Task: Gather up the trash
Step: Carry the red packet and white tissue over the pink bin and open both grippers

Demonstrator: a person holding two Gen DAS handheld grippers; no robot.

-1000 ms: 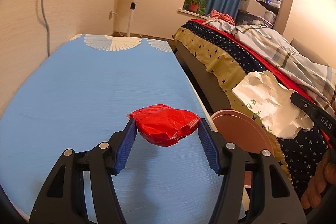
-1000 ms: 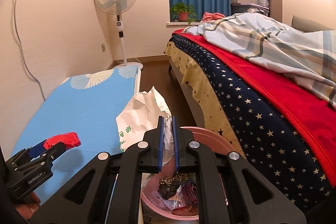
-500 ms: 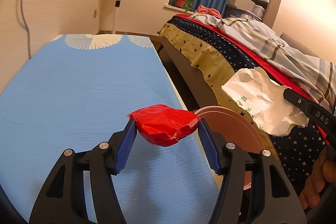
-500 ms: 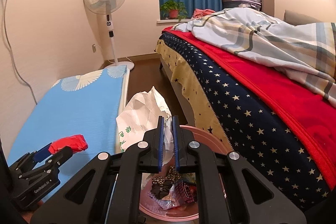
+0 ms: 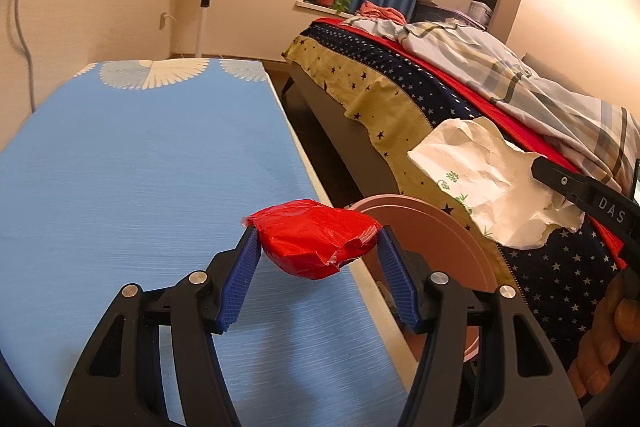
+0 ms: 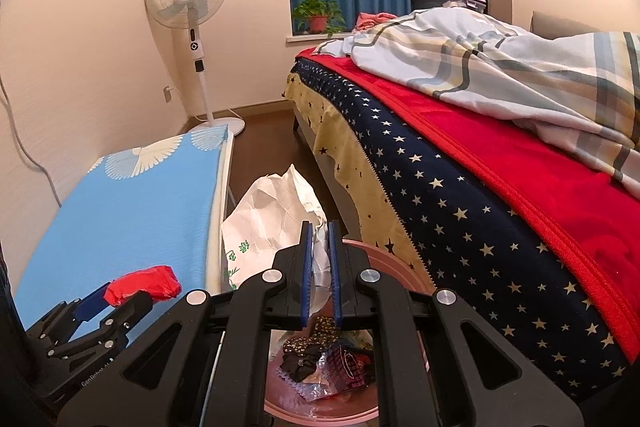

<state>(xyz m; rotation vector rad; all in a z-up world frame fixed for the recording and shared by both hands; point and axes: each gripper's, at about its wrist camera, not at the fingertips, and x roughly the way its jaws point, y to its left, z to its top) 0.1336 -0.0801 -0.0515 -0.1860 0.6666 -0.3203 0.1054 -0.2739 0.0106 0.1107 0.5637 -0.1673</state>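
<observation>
A crumpled red plastic wrapper (image 5: 316, 243) is clamped between the blue pads of my left gripper (image 5: 317, 241), held above the blue mat's right edge beside the pink bin (image 5: 432, 231). In the right wrist view the same red wrapper (image 6: 146, 283) shows at lower left in that left gripper (image 6: 116, 297). My right gripper (image 6: 320, 247) is shut on a crumpled white paper bag (image 6: 272, 223) with green print, hanging over the pink bin (image 6: 384, 263). That white bag (image 5: 488, 179) also shows at the right of the left wrist view. The bin holds several wrappers (image 6: 332, 359).
A blue mat (image 5: 132, 179) lies on the left, by the wall. A bed (image 6: 480, 163) with star-patterned cover, red blanket and plaid duvet fills the right. A standing fan (image 6: 188, 3) and a potted plant (image 6: 318, 17) are at the back. Dark floor (image 6: 272, 135) runs between mat and bed.
The left gripper has carried the red wrapper to the right, closer to the pink bin. The right gripper with the white bag has shifted slightly; the bin's contents show more.
</observation>
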